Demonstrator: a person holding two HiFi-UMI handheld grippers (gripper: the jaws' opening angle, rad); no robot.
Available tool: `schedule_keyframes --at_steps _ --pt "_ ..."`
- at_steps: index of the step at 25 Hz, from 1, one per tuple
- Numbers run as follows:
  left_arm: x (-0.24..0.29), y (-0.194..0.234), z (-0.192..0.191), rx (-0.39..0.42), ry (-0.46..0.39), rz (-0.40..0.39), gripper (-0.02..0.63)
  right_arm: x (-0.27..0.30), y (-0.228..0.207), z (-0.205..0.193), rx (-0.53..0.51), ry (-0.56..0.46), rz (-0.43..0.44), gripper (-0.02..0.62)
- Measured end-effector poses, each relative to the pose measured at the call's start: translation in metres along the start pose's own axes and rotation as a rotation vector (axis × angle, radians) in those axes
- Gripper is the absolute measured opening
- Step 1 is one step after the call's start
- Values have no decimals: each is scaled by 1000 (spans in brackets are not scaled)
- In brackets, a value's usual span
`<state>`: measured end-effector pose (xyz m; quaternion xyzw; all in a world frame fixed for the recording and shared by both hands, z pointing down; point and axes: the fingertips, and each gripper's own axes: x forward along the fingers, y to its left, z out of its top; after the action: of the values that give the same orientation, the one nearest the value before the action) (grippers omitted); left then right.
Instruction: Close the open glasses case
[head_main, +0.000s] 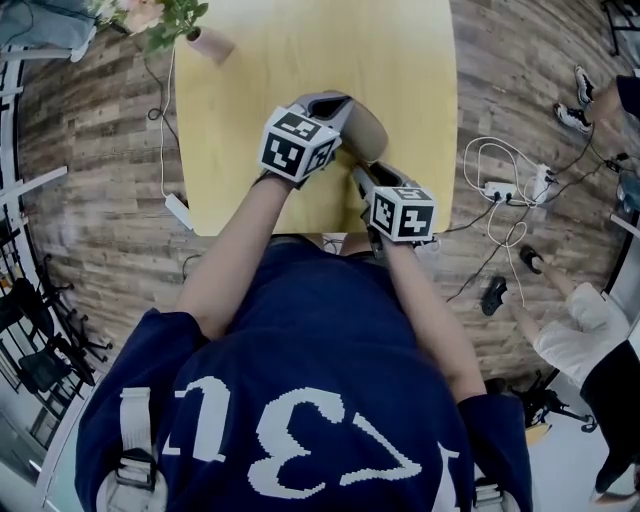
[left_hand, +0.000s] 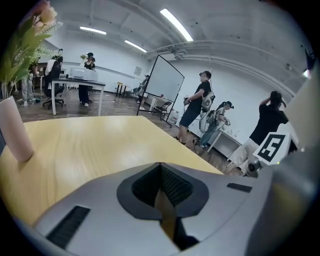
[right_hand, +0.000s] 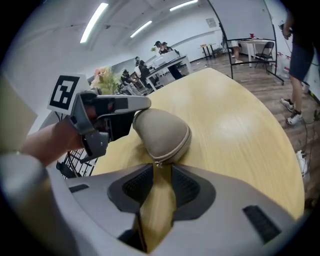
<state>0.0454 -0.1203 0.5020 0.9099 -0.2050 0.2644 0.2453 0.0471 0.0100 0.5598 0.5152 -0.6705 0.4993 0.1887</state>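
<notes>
A beige glasses case (head_main: 366, 130) (right_hand: 162, 132) lies on the yellow wooden table (head_main: 250, 80), its two halves together, with a zip seam running round the edge. Its small metal zip pull (right_hand: 157, 163) sits right at the tips of my right gripper (head_main: 358, 176) (right_hand: 158, 169), whose jaws stand a narrow gap apart with only table showing between them. My left gripper (head_main: 332, 100) (right_hand: 144, 107) is at the case's far left end. In its own view the left gripper (left_hand: 160, 167) has its tips together, nothing between them, and the case is out of sight.
A pink vase (head_main: 210, 42) (left_hand: 15, 135) with flowers stands at the table's far left corner. The table's near edge (head_main: 300, 232) is just below my grippers. Cables and a power strip (head_main: 500, 188) lie on the floor to the right. Several people (left_hand: 197, 107) stand beyond the table.
</notes>
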Motion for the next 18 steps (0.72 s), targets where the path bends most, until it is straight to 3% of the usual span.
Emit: schedule_keyframes --at_steps 2,5,11,18 --pt "1 -1 0 3 12 -1 14 -2 -5 0 27 -12 -1 71" --pt "1 -1 1 -3 13 0 14 -5 -6 0 28 -21 19 32" --pt "-1 4 3 -3 2 13 14 -21 0 3 -37 -67 55 26" --pt "-2 6 5 -10 -15 30 14 -34 5 11 -18 -181 152 26"
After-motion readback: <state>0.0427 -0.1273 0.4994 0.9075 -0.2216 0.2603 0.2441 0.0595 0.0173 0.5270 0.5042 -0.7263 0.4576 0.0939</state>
